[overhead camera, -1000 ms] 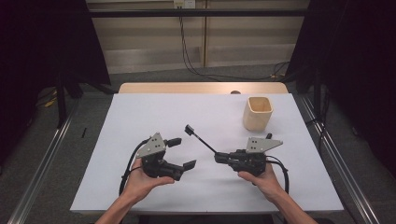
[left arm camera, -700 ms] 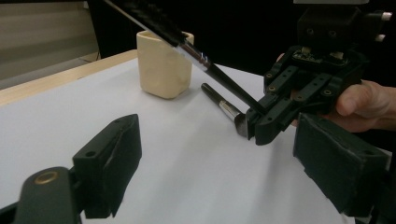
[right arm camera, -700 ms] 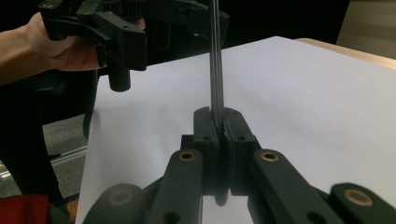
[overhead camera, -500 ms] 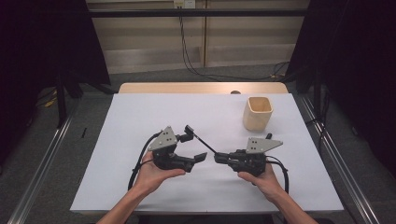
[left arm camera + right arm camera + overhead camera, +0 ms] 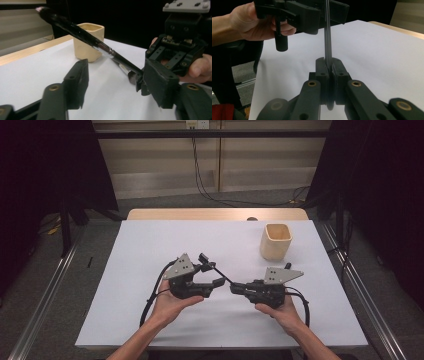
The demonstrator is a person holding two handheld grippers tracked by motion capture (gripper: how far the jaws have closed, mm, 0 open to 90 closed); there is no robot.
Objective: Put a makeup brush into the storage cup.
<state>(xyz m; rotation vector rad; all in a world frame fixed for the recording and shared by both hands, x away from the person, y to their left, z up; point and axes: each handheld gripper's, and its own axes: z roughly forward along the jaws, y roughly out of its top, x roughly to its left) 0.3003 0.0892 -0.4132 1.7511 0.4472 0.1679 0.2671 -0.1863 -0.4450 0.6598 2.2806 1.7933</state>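
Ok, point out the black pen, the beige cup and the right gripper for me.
black pen (image 5: 75, 31), left gripper view, on the middle of its glossy barrel.
beige cup (image 5: 274, 245), high view, on its front wall.
right gripper (image 5: 328, 67), right gripper view, between its fingertips, clamped on the pen.

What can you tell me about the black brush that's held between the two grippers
The brush is slim, with a glossy black handle, a silvery metal band partway along and a pale tip at its far end. It hangs above the white table, slanting up from the right gripper, whose shut jaws clamp its lower end. Its handle passes between the jaws of the left gripper, which have just been closing around it but are not yet pressing on it. Behind it stands the beige cup, apart from it.
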